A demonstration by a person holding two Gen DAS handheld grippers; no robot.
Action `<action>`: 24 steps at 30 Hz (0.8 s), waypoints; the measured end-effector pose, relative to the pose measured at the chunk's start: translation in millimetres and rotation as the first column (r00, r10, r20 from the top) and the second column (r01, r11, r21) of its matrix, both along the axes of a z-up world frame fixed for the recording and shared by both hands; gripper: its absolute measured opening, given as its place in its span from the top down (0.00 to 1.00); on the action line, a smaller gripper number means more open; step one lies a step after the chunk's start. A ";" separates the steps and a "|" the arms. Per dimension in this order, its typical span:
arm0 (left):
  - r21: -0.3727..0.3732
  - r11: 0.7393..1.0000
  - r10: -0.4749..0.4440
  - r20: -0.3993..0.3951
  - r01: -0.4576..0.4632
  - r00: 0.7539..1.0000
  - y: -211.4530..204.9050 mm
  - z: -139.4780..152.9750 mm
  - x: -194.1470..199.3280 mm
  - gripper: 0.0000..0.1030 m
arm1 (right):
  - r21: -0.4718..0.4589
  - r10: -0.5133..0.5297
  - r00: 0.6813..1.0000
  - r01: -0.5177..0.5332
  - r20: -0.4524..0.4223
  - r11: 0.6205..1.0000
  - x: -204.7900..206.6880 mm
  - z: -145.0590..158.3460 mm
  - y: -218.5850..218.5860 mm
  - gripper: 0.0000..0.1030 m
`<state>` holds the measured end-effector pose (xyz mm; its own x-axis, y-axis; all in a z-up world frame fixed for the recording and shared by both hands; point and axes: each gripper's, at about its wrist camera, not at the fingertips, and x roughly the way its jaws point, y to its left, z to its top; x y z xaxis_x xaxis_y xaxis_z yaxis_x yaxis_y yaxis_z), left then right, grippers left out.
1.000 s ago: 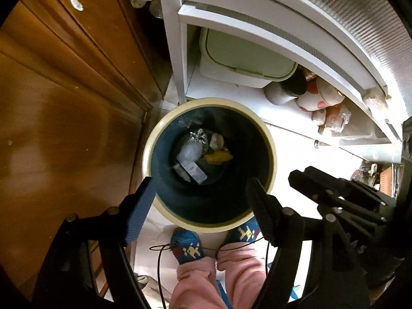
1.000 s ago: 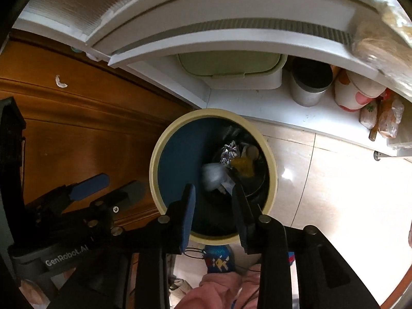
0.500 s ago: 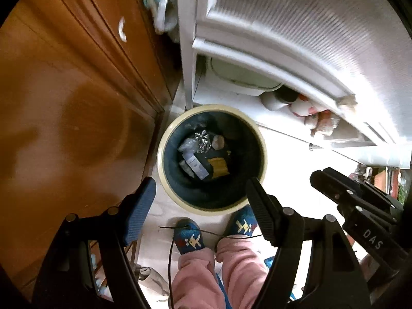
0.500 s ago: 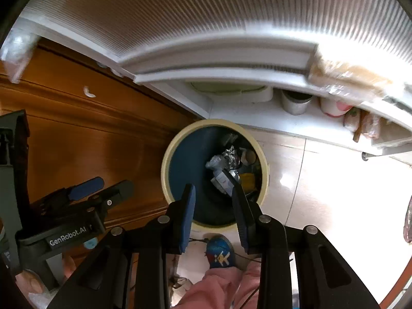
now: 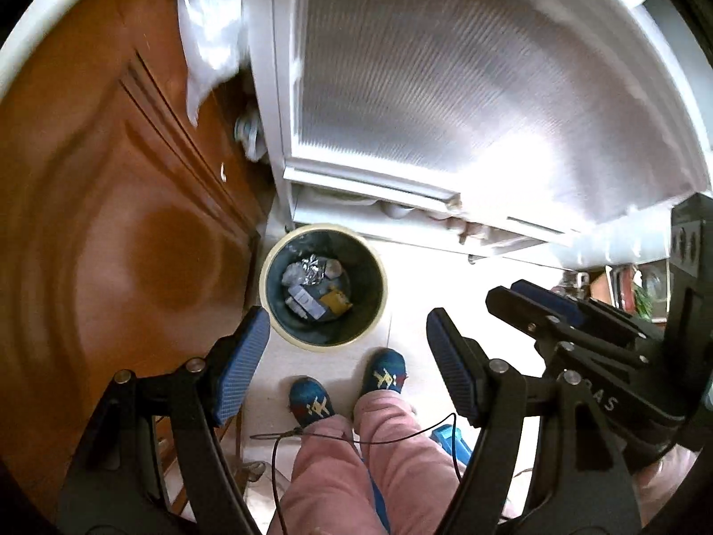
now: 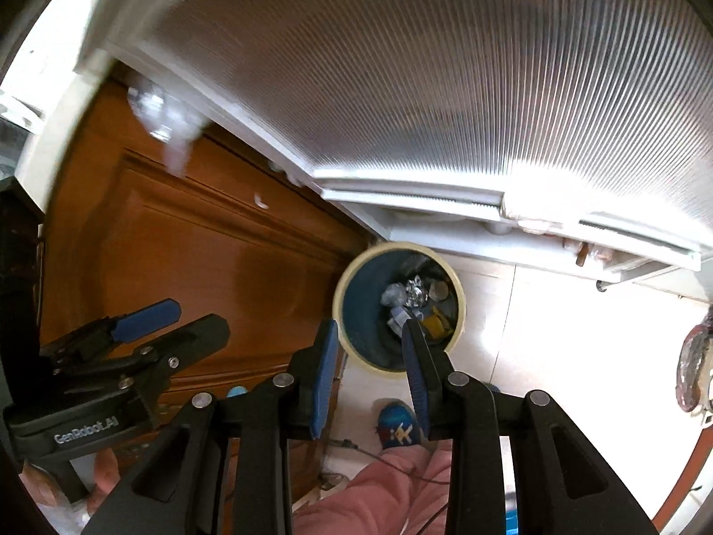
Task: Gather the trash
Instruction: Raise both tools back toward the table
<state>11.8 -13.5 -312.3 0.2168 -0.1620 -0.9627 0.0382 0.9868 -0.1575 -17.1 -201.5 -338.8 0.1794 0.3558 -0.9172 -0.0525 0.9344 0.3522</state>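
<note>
Blurred ribbed panel (image 5: 468,89) hides shelves above bin (image 5: 324,286); both claws (image 5: 347,370) (image 6: 367,372) gape empty.

Both views are fisheye, with black corners and straight edges bowed near the rim. Strong glare burns out the ribbed panel (image 5: 468,89) at right centre of the left view and at right of centre in the right view, and the floor (image 6: 557,334) at lower right is washed pale. Motion blur smears the upper half of each frame; the bag (image 5: 209,31) at upper left is streaked. The cabinet (image 5: 111,245) at left carries soft reflections. The bin (image 5: 323,285) at centre is fairly sharp, its inside shadowed.
</note>
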 end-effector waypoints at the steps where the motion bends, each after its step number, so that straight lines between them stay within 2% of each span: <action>1: -0.002 1.000 -0.013 0.008 0.013 1.000 0.8 11.9 -3.5 0.32 | -0.001 -0.002 1.000 0.002 0.007 1.000 -3.3 13.3 0.9 0.71; 8: -0.022 0.996 -0.089 0.071 0.091 0.993 2.7 89.0 -21.3 0.32 | 0.011 -0.017 0.998 0.016 0.066 1.000 -20.4 95.1 10.4 0.71; 14: -0.001 0.990 -0.139 0.176 0.141 0.975 9.6 162.0 -26.7 0.32 | 0.016 -0.036 0.987 0.034 0.157 0.999 -24.1 165.5 22.7 0.71; 19: 0.010 0.988 -0.149 0.288 0.152 0.946 25.1 224.2 -18.4 0.32 | 0.015 -0.071 0.965 0.070 0.254 0.997 -12.5 222.0 27.2 0.71; 24: 0.009 0.991 -0.129 0.362 0.135 0.923 40.4 265.6 1.3 0.32 | 0.018 -0.100 0.936 0.099 0.338 0.995 19.2 265.8 27.4 0.71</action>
<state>13.1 26.9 -46.7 0.5245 -0.2274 -0.8205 0.2250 0.9664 -0.1241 2.1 -174.0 -73.0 0.5136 0.3209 -0.7958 -0.0756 0.9407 0.3306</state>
